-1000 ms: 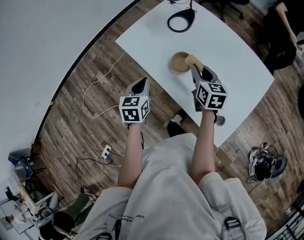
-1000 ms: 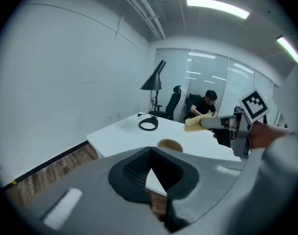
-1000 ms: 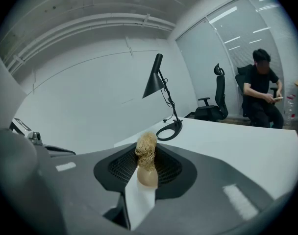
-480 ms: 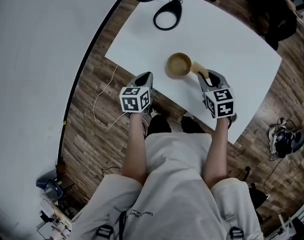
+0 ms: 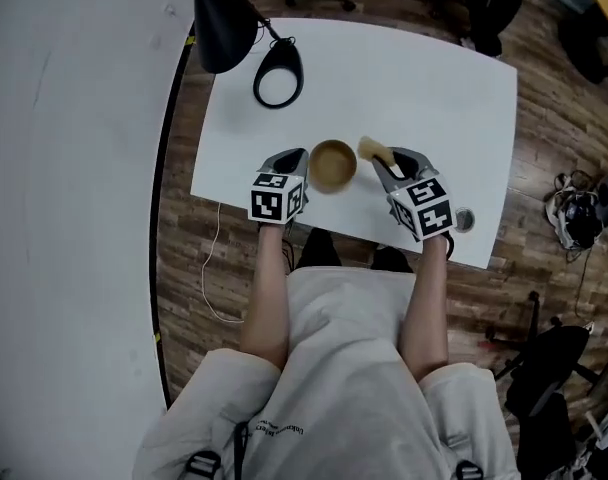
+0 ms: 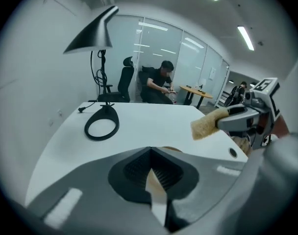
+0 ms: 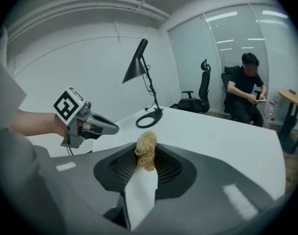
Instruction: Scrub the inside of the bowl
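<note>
Head view: the bowl (image 5: 333, 164) is shown upright at the bench's (image 5: 434, 88) near edge, between the left tongs (image 5: 297, 158) and right tongs (image 5: 384, 165). Left gripper view: the left tongs are pressed together, empty. Right gripper view: the right tongs are clamped on a scrubber (image 7: 146, 151).

Office with glass partitions (image 6: 159, 53), swivel chair (image 6: 124, 80) (desk lamp (image 6: 92, 33) too)

The round light-brown wooden bowl (image 5: 333, 164) stands upright on the white table (image 5: 424, 88) near its front edge, and the tan fibrous scrub pad (image 5: 374, 149), pinched between the jaws of the right gripper (image 5: 386, 165), is just beside the bowl's right rim.
</note>
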Tool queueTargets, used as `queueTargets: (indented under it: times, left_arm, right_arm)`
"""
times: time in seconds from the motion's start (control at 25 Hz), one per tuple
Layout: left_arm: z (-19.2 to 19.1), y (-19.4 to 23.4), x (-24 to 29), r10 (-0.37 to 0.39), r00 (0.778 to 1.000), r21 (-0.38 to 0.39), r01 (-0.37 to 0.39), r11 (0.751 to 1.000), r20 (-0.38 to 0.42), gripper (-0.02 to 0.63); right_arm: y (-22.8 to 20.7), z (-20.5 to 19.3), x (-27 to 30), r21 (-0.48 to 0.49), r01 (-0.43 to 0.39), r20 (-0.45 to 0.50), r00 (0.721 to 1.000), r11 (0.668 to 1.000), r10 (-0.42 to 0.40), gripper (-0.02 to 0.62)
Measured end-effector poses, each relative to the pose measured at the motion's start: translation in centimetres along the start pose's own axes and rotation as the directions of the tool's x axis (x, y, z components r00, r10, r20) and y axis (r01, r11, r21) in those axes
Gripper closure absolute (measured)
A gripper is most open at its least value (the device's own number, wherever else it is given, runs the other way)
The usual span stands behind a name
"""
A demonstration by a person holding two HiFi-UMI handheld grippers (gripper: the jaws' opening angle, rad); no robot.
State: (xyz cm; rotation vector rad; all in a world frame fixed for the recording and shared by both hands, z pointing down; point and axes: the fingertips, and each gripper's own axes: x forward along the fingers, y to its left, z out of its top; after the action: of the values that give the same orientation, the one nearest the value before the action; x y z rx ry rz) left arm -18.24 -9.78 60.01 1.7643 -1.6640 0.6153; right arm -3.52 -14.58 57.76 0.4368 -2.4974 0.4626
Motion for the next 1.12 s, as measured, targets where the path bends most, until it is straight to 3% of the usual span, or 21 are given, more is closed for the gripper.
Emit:
queueTargets:
  times: [0.04,0.12,0.2,0.28,0.4,0.56,0.72,0.92,1.0,1.08,1.12]
  left_arm:
    - [0.3,0.1,0.5,-0.028,1.000,0.017,0.028,0.999,-0.006,0.606]
    - [0.8,0.1,1.6,-0.062,0.997,0.139,0.068,0.988,-0.045,0.606]
    - [1.0,0.4,2.7,-0.119,0.988,0.219,0.138,0.966,-0.098,0.606]
    - [0.6,0.4,3.5,-0.253,0.958,0.148,0.272,0.951,-0.135,0.604]
    - [-0.7,0.2,4.3,-0.434,0.882,0.063,0.451,0.890,-0.182,0.586]
    - [-2.7,0.4,5.2,-0.491,0.835,0.095,0.525,0.846,-0.249,0.561]
    - [-3.1,-0.4,5.9,-0.567,0.780,0.028,0.594,0.804,-0.265,0.518]
    - [-3.0,-0.8,7.7,-0.575,0.766,0.000,0.600,0.800,-0.287,0.500]
    - [-3.4,-0.8,8.4,-0.560,0.773,-0.008,0.584,0.812,-0.298,0.503]
    - [-3.1,-0.7,8.7,-0.536,0.789,0.006,0.563,0.826,-0.298,0.580]
    - [-2.8,-0.9,8.7,-0.534,0.792,0.012,0.562,0.827,-0.294,0.586]
  right_arm:
    - [0.8,0.1,0.6,0.003,-0.019,-0.015,1.000,1.000,0.019,0.477]
    - [2.1,0.3,1.8,0.022,-0.037,-0.028,0.999,0.999,0.037,0.477]
    - [2.7,0.4,3.0,0.042,-0.006,-0.035,0.999,0.999,0.007,0.477]
    - [3.2,0.2,4.2,0.057,0.033,-0.046,0.998,0.998,-0.031,0.474]
    - [3.8,-0.3,5.9,0.101,0.083,-0.036,0.996,0.991,-0.079,0.473]
    - [4.9,-2.7,7.4,0.171,0.138,-0.071,0.989,0.976,-0.127,0.474]
    - [5.5,-4.0,7.2,0.225,0.177,-0.091,0.983,0.958,-0.161,0.472]
    - [5.5,-4.0,6.5,0.248,0.208,-0.101,0.977,0.946,-0.188,0.474]
    - [5.6,-3.8,6.5,0.249,0.218,-0.106,0.975,0.944,-0.197,0.472]
    - [5.6,-3.6,6.6,0.249,0.229,-0.111,0.972,0.941,-0.208,0.474]
    - [5.6,-3.6,6.6,0.249,0.236,-0.114,0.970,0.939,-0.213,0.474]
